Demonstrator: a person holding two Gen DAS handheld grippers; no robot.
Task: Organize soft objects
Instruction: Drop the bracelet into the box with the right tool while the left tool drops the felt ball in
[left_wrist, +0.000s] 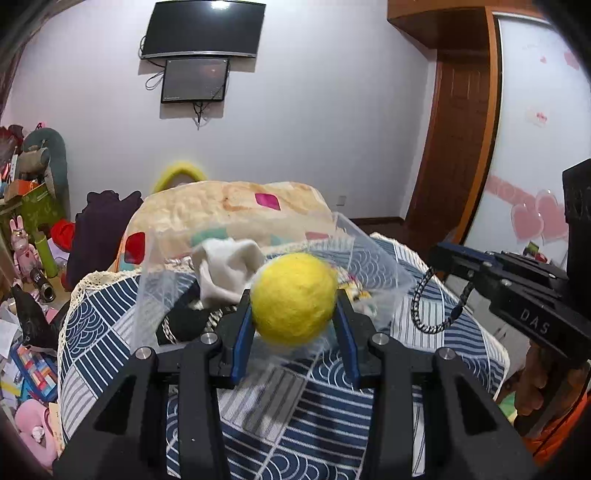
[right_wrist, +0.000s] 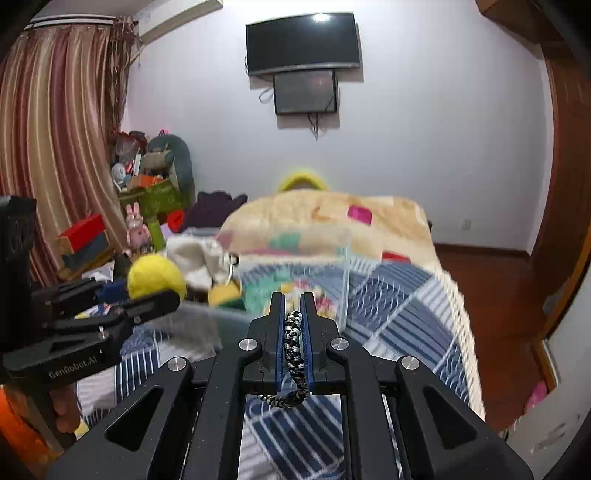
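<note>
Left wrist: blurred clear bin (left_wrist: 155, 280) edges

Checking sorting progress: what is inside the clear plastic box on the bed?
Inside the clear plastic box lie a white cloth and a black patterned item. The yellow felt ball, shut in the left gripper, hides whatever lies behind it.

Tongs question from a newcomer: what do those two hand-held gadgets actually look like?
Both tongs are matte black angular plastic frames with cut-out slots and round silver bolts. Each finger carries a blue pad. The right tongs show white "DAS" lettering on the side; the left tongs read "GenRobot.AI". An orange sleeve shows at the wrist.
</note>
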